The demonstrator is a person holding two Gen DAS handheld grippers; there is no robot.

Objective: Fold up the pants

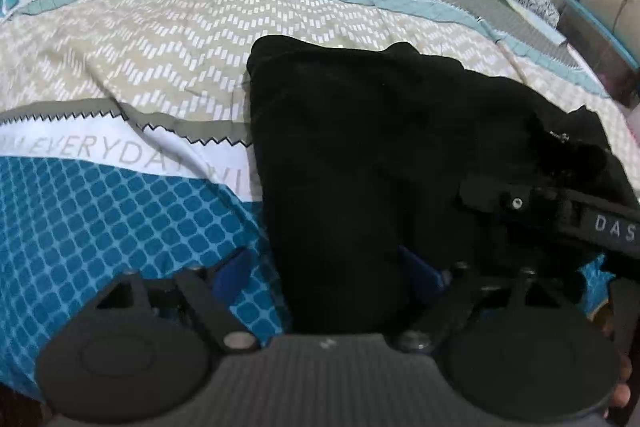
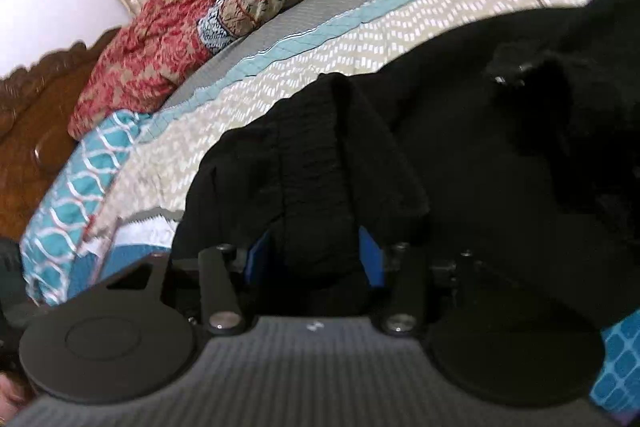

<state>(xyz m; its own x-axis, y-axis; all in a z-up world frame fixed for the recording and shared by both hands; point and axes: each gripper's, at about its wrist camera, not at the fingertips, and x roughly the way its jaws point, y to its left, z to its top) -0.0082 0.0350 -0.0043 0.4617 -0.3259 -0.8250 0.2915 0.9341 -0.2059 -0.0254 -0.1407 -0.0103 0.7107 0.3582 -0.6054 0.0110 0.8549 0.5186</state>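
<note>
Here the black pants (image 1: 360, 147) lie bunched at centre frame on the bed (image 1: 120, 211), the left tongs (image 1: 328, 275) wide astride one edge and the right tongs (image 2: 316, 259) half-spread around a fold, apparently letting go.

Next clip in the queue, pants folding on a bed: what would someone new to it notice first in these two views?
The black pants stand out at once, a dark heap on the patterned bedspread of beige, grey and teal bands. Both grippers are at the heap: the left gripper stands wide at its near edge, and a bunched fold of cloth sits between the blue pads of the right gripper. Behind, a red floral quilt lies bundled along the far side of the bed.
</note>
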